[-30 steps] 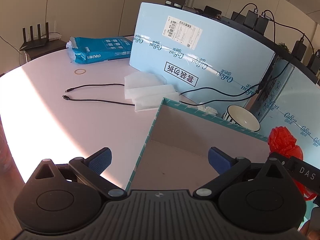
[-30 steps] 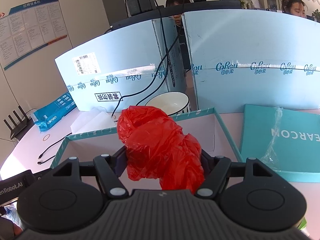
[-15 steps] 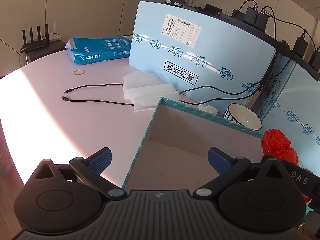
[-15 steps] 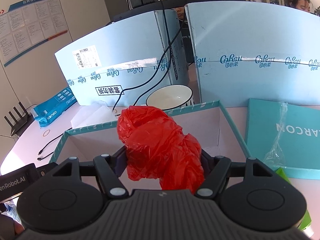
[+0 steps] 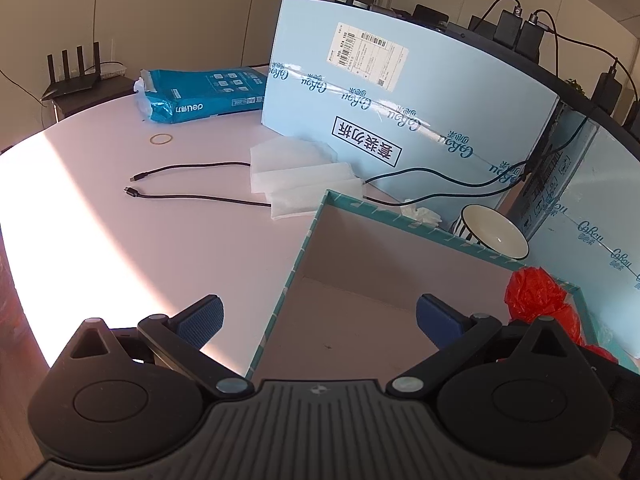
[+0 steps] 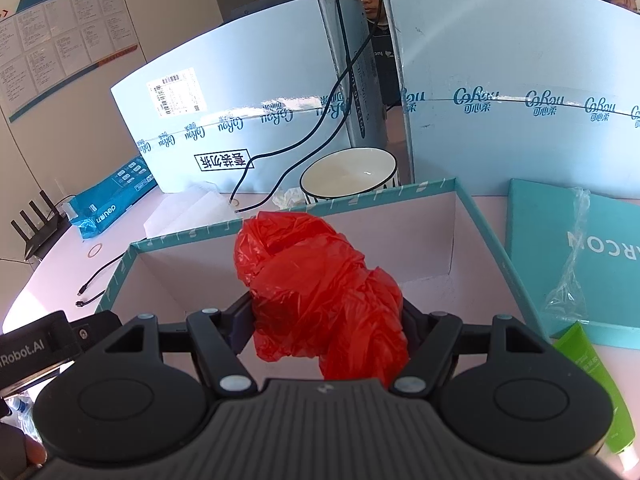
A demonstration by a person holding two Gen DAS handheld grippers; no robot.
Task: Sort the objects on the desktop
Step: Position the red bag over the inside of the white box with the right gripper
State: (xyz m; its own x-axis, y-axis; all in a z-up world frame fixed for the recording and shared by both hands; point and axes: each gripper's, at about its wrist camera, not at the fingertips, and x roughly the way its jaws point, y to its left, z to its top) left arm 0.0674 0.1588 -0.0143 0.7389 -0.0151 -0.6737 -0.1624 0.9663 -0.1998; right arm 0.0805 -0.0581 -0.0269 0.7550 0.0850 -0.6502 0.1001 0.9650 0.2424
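Red plastic bag [image 6: 320,292], crumpled, sits pinched between my right gripper [image 6: 326,320] jaws above the open teal-rimmed box [image 6: 456,216]; my left gripper [image 5: 316,312] gapes wide, empty, over the box's left wall.

The right hand-held gripper [image 6: 326,320] clamps a crumpled red plastic bag [image 6: 320,288] above an open teal-rimmed box [image 6: 460,216] on the bench [image 6: 56,264].

Box ahead of both grippers, clutter around it

The open box [image 6: 452,240] lies just ahead of the right gripper [image 6: 328,320]; the bowl [image 6: 348,176] stands behind its far wall, the lid [image 6: 576,264] to its right, cables [image 5: 192,184] and the paper pack [image 5: 200,96] far left.
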